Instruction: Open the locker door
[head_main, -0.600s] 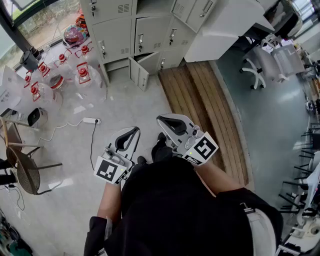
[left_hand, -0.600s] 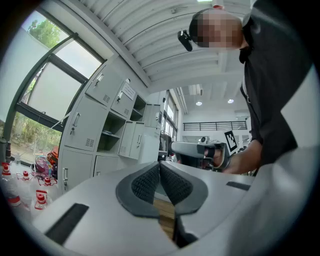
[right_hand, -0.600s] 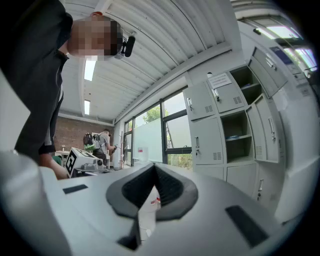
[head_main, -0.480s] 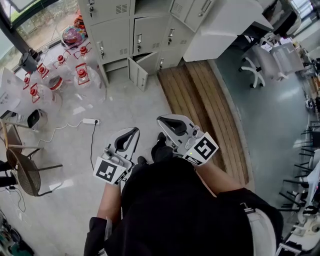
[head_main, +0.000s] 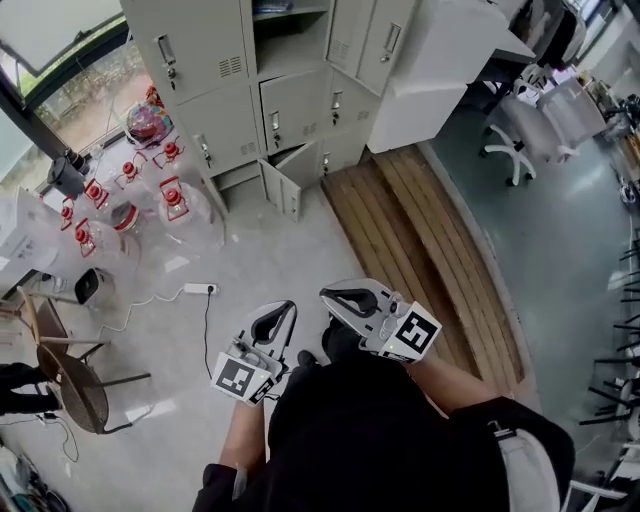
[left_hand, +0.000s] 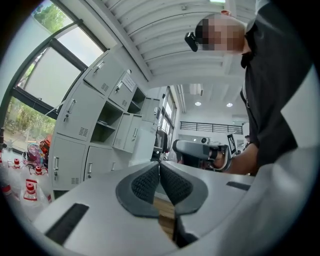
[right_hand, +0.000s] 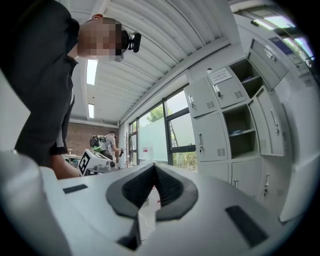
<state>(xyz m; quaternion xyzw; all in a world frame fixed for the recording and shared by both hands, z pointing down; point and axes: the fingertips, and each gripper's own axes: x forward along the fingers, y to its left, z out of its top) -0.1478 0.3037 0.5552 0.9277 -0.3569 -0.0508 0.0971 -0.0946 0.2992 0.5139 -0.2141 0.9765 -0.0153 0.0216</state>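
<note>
Bright, even daylight; sharp focus; fisheye-warped, dark-vignetted edges

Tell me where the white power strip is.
In the head view, the power strip lies on the floor left of centre, between the water jugs and the left gripper.

Two grippers, left gripper (head_main: 289, 305) and right gripper (head_main: 326, 293). One locker bank (head_main: 222, 112), one low locker door (head_main: 292, 190) ajar. One power strip (head_main: 199, 289). One white office chair (head_main: 505, 135). Several red-capped water jugs (head_main: 178, 200), exact number unclear.
</note>
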